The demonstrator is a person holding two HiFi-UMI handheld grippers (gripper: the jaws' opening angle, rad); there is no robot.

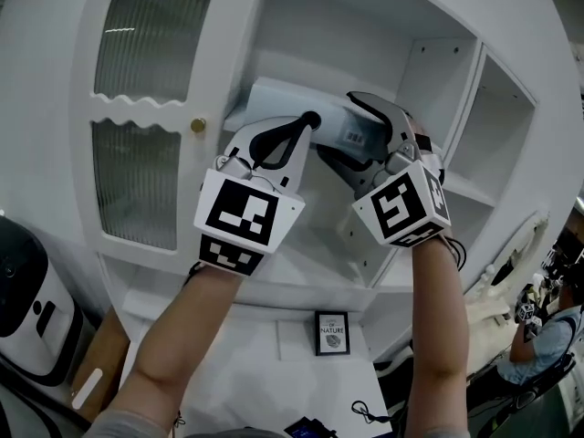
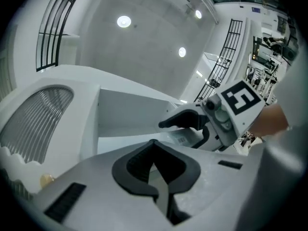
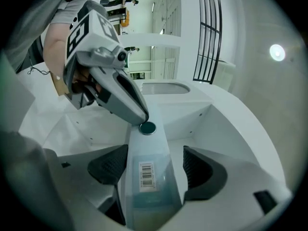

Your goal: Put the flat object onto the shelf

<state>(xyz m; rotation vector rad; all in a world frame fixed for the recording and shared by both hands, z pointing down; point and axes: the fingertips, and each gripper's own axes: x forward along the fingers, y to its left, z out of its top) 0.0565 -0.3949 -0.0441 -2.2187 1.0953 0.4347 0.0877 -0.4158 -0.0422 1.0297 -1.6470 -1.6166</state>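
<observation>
The flat object (image 1: 274, 99) is a slim white box with a barcode label, held up at the mouth of the open middle compartment (image 1: 347, 48) of a white cabinet. My right gripper (image 1: 339, 128) is shut on its near end; in the right gripper view the box (image 3: 147, 172) lies between the two dark pads. My left gripper (image 1: 310, 119) is shut with nothing between its jaws. Its tip rests on the box's top next to a small round dark cap (image 3: 147, 128). From the left gripper view I see the box (image 2: 185, 137) under the right gripper's upper finger (image 2: 180, 120).
A ribbed glass door with a brass knob (image 1: 198, 125) shuts the cabinet's left side. A lower shelf (image 1: 306, 267) lies below the box, and narrower compartments (image 1: 497, 144) are to the right. A small framed picture (image 1: 331, 332) stands on the counter. A person (image 1: 547, 336) is at the far right.
</observation>
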